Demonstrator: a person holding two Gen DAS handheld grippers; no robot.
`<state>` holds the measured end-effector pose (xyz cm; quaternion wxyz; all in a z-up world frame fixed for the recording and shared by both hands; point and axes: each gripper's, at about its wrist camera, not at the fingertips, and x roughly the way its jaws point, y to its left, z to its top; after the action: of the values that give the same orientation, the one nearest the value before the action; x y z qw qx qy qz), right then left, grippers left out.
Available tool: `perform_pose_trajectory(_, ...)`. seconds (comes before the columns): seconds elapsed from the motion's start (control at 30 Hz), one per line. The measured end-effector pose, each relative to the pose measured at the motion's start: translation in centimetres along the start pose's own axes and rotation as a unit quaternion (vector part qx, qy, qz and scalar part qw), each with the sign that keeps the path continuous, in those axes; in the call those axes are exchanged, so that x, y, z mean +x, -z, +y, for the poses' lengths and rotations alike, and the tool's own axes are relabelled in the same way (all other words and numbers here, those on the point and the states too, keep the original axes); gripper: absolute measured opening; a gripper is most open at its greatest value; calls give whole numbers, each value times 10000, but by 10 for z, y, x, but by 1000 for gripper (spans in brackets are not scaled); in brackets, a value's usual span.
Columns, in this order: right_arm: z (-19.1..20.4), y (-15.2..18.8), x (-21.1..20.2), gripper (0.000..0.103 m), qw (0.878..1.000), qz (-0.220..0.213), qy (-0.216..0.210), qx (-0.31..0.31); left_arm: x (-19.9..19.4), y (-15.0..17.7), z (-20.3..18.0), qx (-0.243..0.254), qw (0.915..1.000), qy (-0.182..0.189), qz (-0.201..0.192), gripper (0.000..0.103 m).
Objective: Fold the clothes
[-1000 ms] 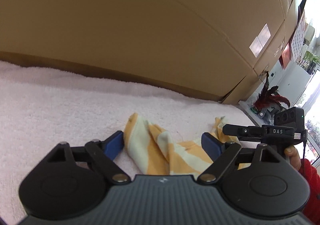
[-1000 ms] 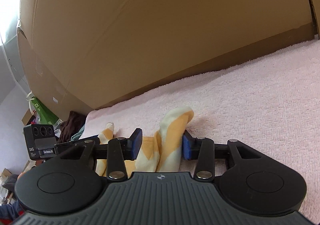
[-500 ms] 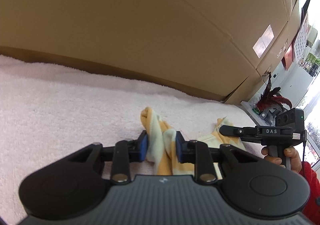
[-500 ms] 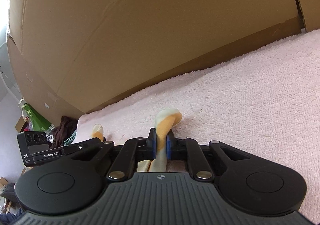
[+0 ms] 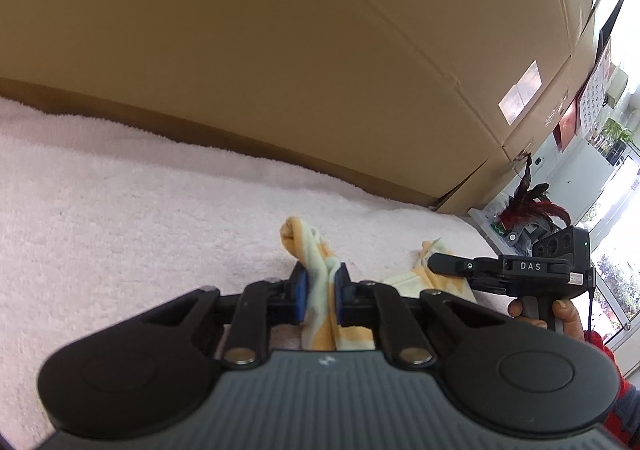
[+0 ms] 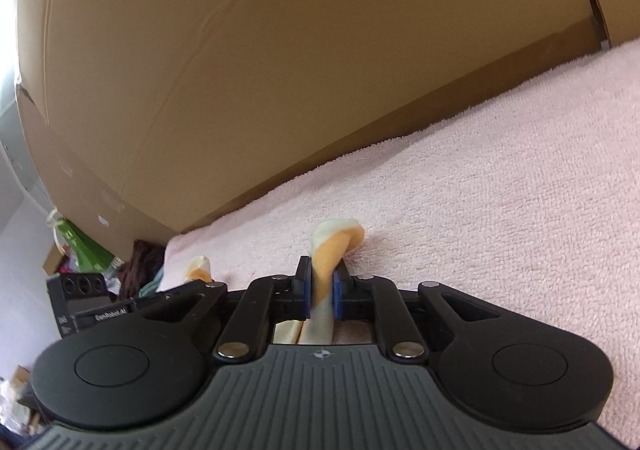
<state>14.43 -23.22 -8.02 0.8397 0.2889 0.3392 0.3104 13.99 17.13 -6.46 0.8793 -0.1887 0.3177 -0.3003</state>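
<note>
Both sets of jaws are pinching the same yellow-and-cream striped garment: the left gripper clamps one bunched edge between its blue pads, the right gripper another. Cloth pokes out past each tip and trails underneath, lying on the pink terry towel before a cardboard box.

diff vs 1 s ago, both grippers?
Both closed: the left gripper and right gripper, open a second ago, now each pinch a bunched part of the yellow-and-white garment. The pink towel and cardboard box are unchanged.
</note>
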Motion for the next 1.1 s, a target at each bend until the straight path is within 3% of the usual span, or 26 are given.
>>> perform_pose_trajectory(0.1, 2, 0, 0, 15, 10000, -16, -30, -40, 1, 1, -4, 91, 9999, -52, -19, 7)
perform_pose_trajectory(0.23, 3, 0, -1, 9, 10000, -28, 30, -5, 0, 1, -7, 184, 9997, -104, -79, 5)
perform_pose_trajectory(0.43, 23, 3, -10, 8, 9973, -115, 421, -590, -10, -1, -20, 324, 9987, -285, -281, 5)
perform_pose_trajectory(0.7, 38, -1, -44, 8, 9952, -512, -135, -820, -32, -8, -37, 332, 9974, -278, -569, 4)
perform_pose_trajectory(0.93, 52, 5, -76, 7, 9899, -743, -736, -962, -70, -3, -44, -63, 9962, 273, -824, 5)
perform_pose_trajectory(1.1, 60, 16, -95, 7, 9864, -781, -1012, -1035, -99, 11, -58, 2, 9947, 488, -901, 5)
